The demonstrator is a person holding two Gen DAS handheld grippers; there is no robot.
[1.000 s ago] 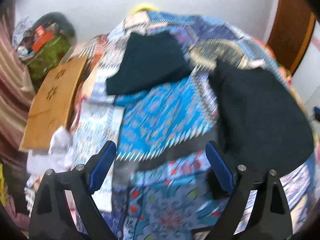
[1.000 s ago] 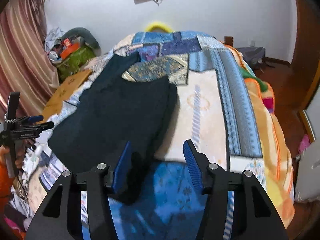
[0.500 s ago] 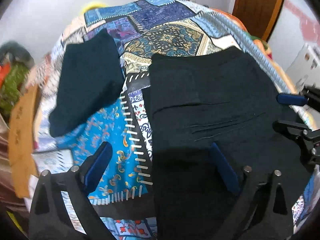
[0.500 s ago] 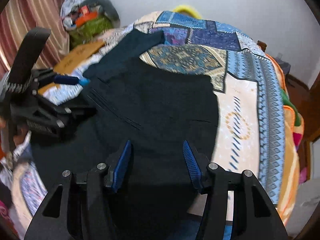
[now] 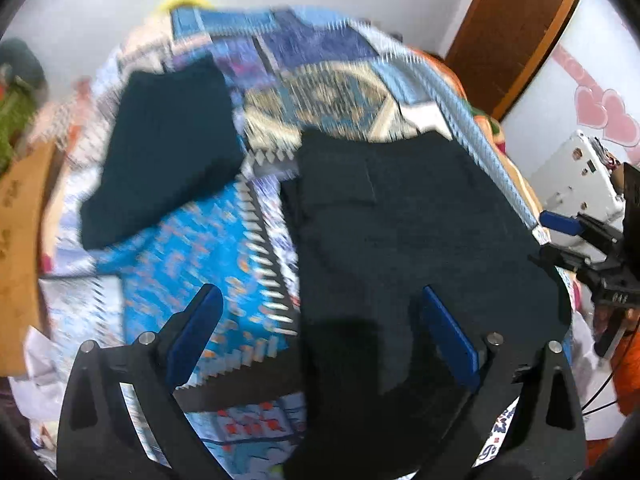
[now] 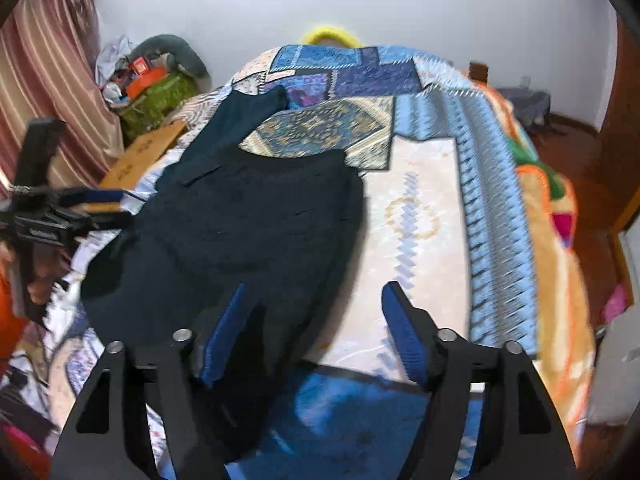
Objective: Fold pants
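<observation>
— Where are we finding the dark navy cloth pants (image 5: 400,232) right now?

— They are lying flat on the bed's patchwork quilt of blue, cream and orange (image 6: 424,208), with one end hanging over the bed's near edge toward us. A second piece of dark folded cloth (image 5: 164,148) is lying farther up, toward the bed's left edge, just beside them.

— And how are our jaws standing?

— We are holding the left gripper (image 5: 320,344) with its jaws spread wide over the pants' near left border, pressing on nothing. On the right gripper (image 6: 312,332) the jaws have just been opening and are standing apart; the pants' near end is passing under its left blue pad, not pinched.

— Anything beside the bed?

— A flat brown cardboard box (image 6: 144,156) is lying along the left edge.
</observation>
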